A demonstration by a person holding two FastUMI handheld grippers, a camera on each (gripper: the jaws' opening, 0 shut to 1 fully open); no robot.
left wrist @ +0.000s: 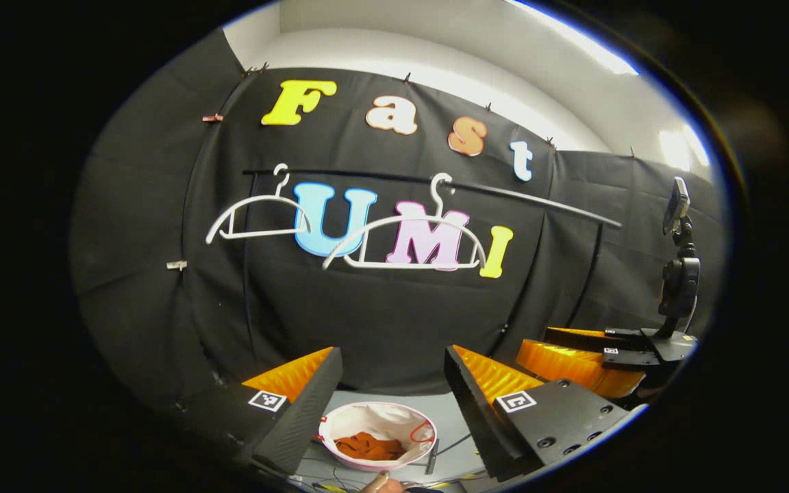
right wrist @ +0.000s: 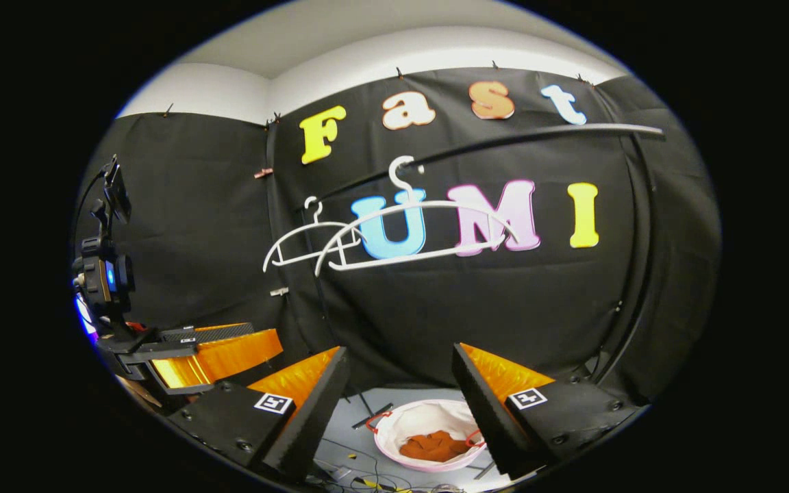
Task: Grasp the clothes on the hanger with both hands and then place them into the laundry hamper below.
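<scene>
Two bare white hangers (left wrist: 405,236) (left wrist: 257,212) hang on a black rail (left wrist: 504,195) in front of the wall. Below on the floor sits a white round hamper (left wrist: 394,414) with a rust-orange garment (left wrist: 369,447) lying inside. In the left gripper view my left gripper (left wrist: 391,373) is open above the hamper, holding nothing. The right gripper view has the same hangers (right wrist: 422,233), the hamper (right wrist: 429,418) and the garment (right wrist: 435,446). My right gripper (right wrist: 400,370) is open too, with nothing between its fingers. The other gripper (right wrist: 182,356) is at the left of the right gripper view.
The right gripper with its camera mount (left wrist: 679,274) stands at the right edge of the left gripper view. Cables (right wrist: 360,472) lie on the grey floor near the hamper. A rail post (right wrist: 641,274) runs down at the right.
</scene>
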